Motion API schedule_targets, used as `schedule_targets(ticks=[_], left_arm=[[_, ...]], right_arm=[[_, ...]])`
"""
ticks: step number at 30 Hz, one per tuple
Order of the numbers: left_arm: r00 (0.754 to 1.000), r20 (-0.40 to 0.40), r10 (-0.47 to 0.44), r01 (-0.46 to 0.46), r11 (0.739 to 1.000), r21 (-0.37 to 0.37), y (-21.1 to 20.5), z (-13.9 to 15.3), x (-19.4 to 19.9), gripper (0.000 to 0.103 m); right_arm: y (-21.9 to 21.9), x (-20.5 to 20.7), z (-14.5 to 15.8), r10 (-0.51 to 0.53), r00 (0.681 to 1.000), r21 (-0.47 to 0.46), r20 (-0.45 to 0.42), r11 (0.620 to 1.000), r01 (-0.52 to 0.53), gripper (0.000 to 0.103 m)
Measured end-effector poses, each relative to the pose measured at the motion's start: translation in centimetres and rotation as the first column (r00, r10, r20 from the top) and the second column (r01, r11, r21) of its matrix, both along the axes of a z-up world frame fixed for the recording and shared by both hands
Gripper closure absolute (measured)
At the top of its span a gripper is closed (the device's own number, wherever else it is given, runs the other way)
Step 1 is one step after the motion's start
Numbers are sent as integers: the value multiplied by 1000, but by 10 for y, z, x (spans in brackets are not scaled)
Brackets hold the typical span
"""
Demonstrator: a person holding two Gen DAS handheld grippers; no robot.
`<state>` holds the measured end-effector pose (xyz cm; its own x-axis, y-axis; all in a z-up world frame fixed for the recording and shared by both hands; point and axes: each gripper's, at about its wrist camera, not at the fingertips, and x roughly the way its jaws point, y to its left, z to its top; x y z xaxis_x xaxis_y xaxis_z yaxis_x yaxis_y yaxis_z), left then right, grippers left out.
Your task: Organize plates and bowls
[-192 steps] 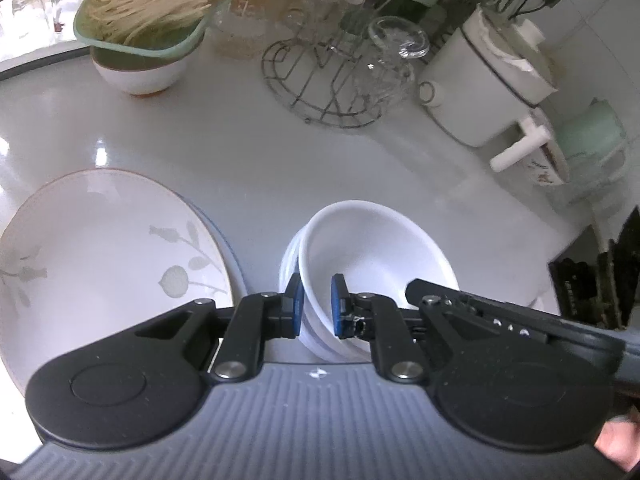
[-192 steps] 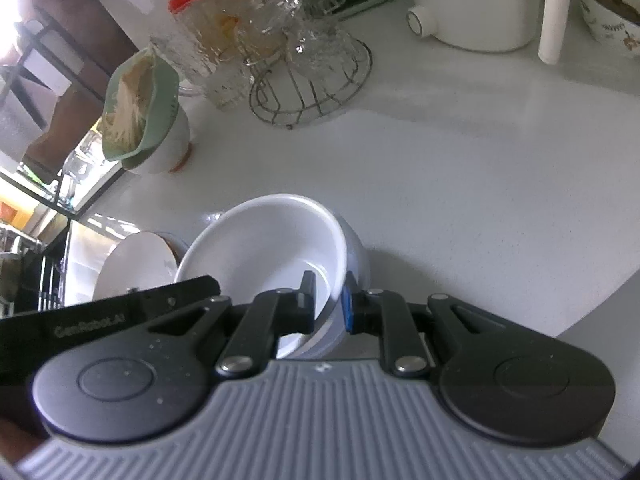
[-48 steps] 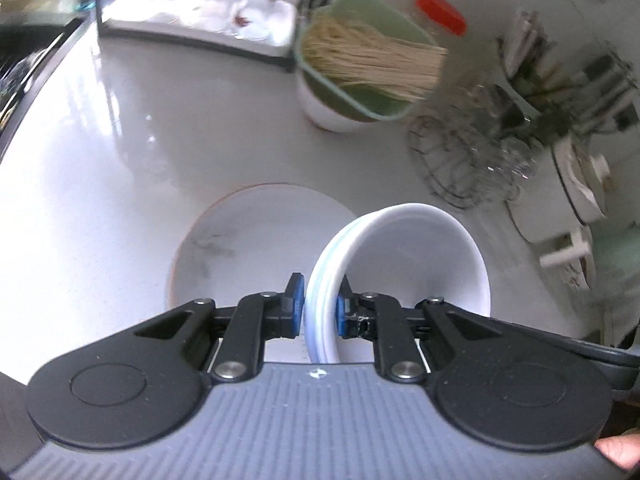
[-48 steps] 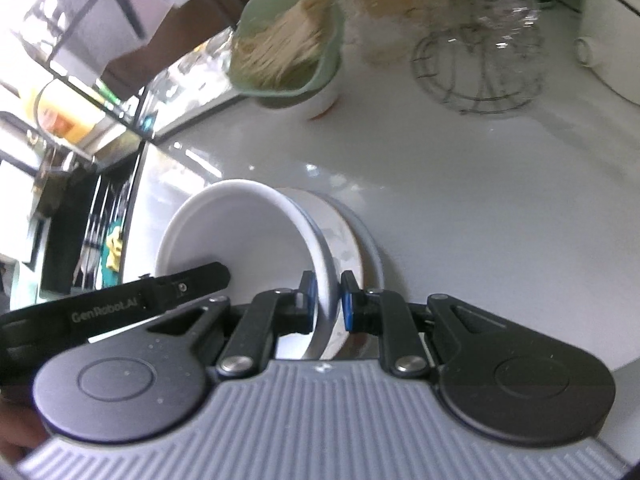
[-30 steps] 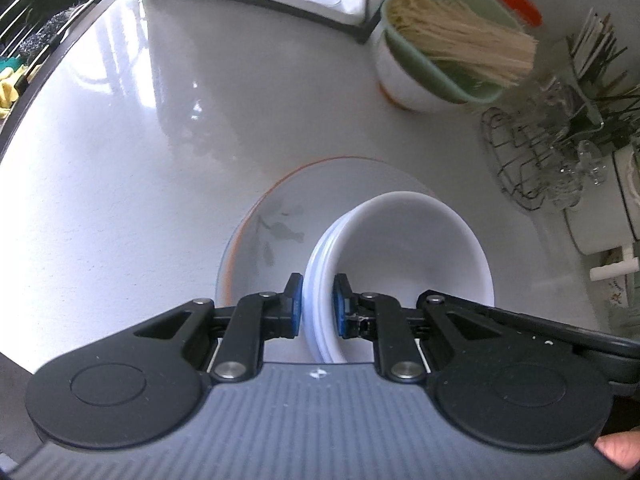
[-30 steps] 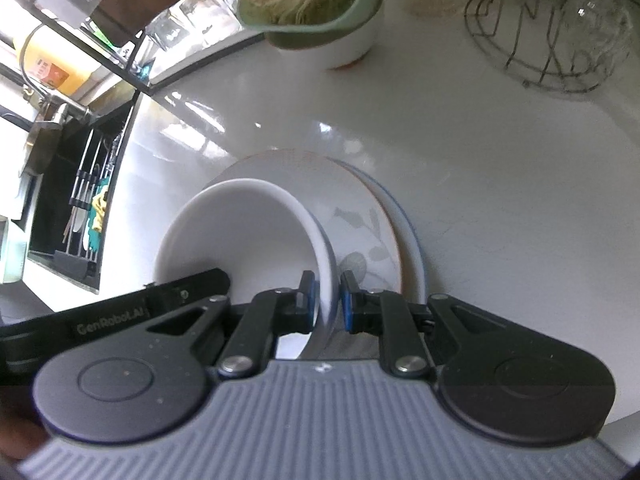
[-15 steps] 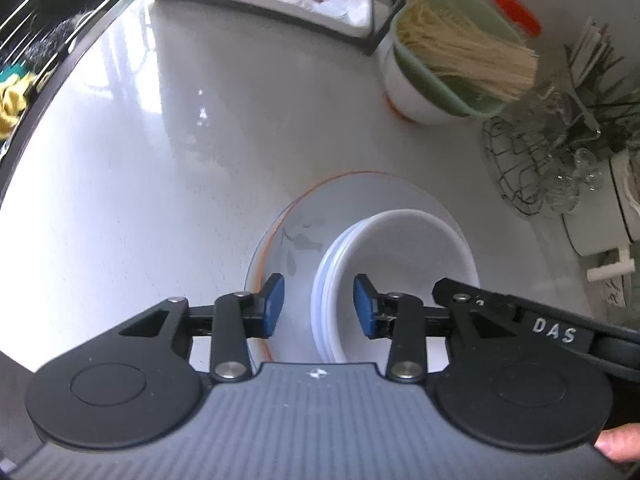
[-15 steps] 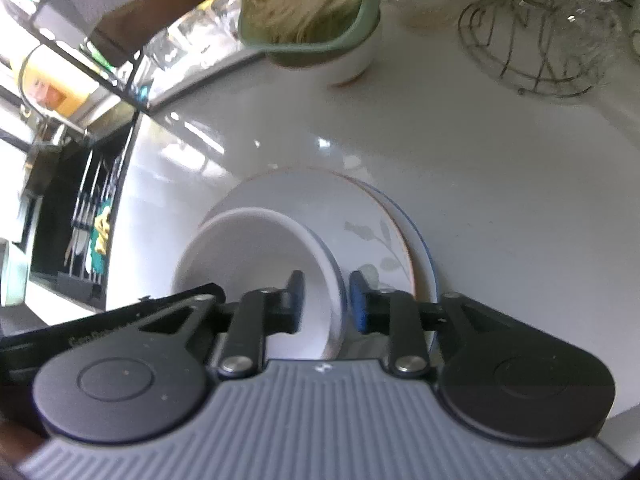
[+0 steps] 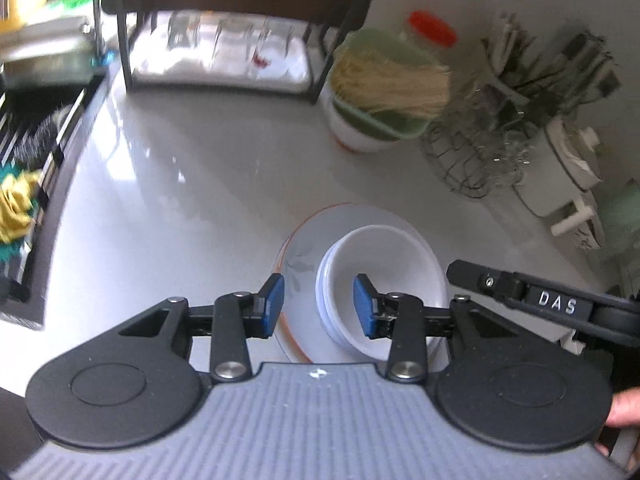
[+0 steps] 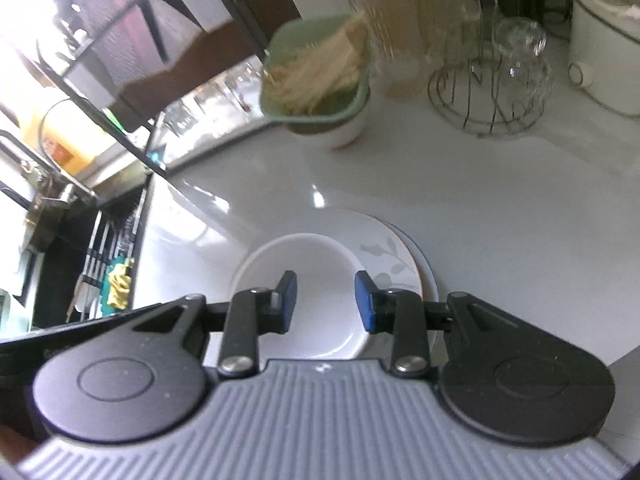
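A stack of white bowls (image 9: 382, 276) rests on a white plate with a leaf pattern (image 9: 304, 248) on the white counter. In the right wrist view the bowls (image 10: 316, 304) sit on the plate (image 10: 390, 258), which lies on a second, blue-rimmed plate. My left gripper (image 9: 319, 307) is open and empty, raised above the bowls' left rim. My right gripper (image 10: 325, 302) is open and empty, above the bowls. The right gripper's arm (image 9: 552, 304) shows at the right of the left wrist view.
A green container of noodles on a white bowl (image 9: 384, 100) stands behind the plate. A wire rack with glasses (image 9: 476, 152) and a white cooker (image 9: 568, 168) are at the right. A black shelf with glasses (image 9: 224, 56) is at the back, a sink (image 9: 24, 184) at the left.
Both grippers carried the bowl stack left onto the plate, opened and let go. Since half a second ago they have opened wider and lifted back from the bowls.
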<state>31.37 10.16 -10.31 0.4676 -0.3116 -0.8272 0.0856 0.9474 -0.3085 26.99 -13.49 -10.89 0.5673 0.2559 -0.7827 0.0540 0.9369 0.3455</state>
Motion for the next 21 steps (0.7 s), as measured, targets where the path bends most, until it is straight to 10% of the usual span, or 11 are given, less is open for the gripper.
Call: schedule_targets(ticks=[15,21], left_arm=[[969,248,-8,-9,998,67,-19,93,-105,38],[950,313,-2,-30,995,99,-36,112,-151,11]], right_arm=[[-20,-97,89,40,953,-38,299,999,-30,68],[-36,-141,99,36,934,-54,356,998,-18,34]])
